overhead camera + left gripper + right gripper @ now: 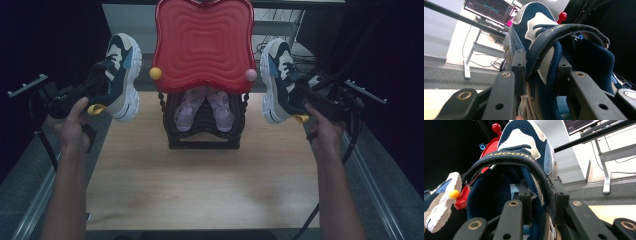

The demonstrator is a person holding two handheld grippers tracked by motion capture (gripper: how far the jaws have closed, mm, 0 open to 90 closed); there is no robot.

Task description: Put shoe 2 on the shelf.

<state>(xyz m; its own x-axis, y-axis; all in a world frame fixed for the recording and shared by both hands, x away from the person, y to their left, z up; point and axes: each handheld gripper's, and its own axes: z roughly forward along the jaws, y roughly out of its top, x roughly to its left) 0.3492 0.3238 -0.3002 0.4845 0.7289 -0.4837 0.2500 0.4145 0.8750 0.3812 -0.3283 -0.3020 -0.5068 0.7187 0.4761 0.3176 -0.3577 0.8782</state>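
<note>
Two navy and white sneakers hang in the air, one on each side of a red-topped rack. My left gripper (101,86) is shut on the left sneaker (121,75), toe up; in the left gripper view the jaws (540,72) pinch the side wall of that sneaker (534,27) beside the strap. My right gripper (298,93) is shut on the right sneaker (276,80). In the right gripper view it (541,195) clamps the side wall of the right sneaker (524,140) at its opening, and the left sneaker (441,197) shows far left.
A black shoe rack (204,140) stands at the back middle of the wooden table (200,185), with a pair of pink shoes (204,107) inside. Its wavy red top (204,40) carries a yellow knob (155,73) and a pink knob (251,75). Desks and monitors stand behind.
</note>
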